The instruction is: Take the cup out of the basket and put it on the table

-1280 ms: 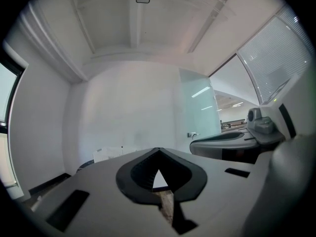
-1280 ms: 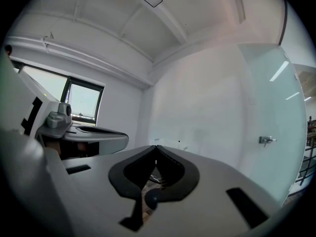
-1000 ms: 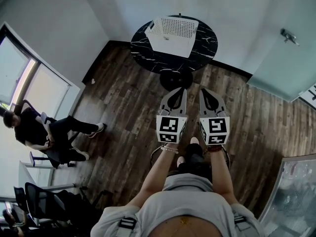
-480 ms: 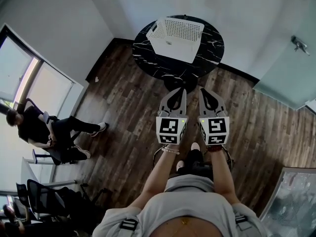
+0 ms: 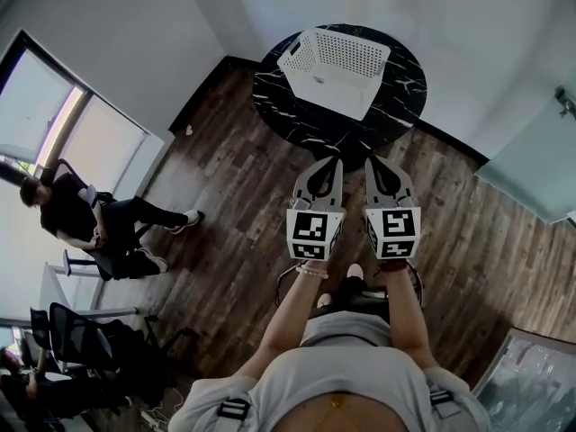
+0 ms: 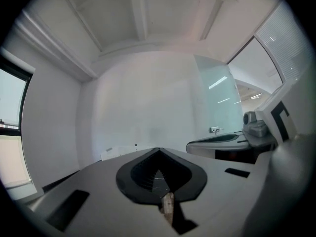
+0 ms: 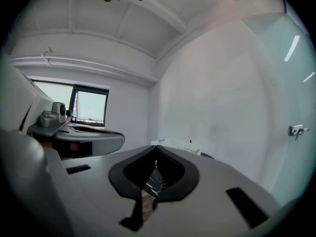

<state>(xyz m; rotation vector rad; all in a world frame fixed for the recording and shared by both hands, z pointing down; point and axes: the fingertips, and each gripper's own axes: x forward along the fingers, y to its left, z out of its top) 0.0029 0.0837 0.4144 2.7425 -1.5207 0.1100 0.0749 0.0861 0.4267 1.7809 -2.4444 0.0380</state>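
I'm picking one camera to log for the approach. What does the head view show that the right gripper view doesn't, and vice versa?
Head view only: a seated person, and the white basket seen whole on the round black table. Right gripper view only: the ceiling, and the right gripper with its jaws together, empty. Shared: part of the basket, the left gripper, a window. Neither shows the cup.

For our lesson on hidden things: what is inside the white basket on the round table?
Of the basket, only perforated white surfaces show in the head view; no cup can be made out. Its walls may hide one. It stands on the black table.
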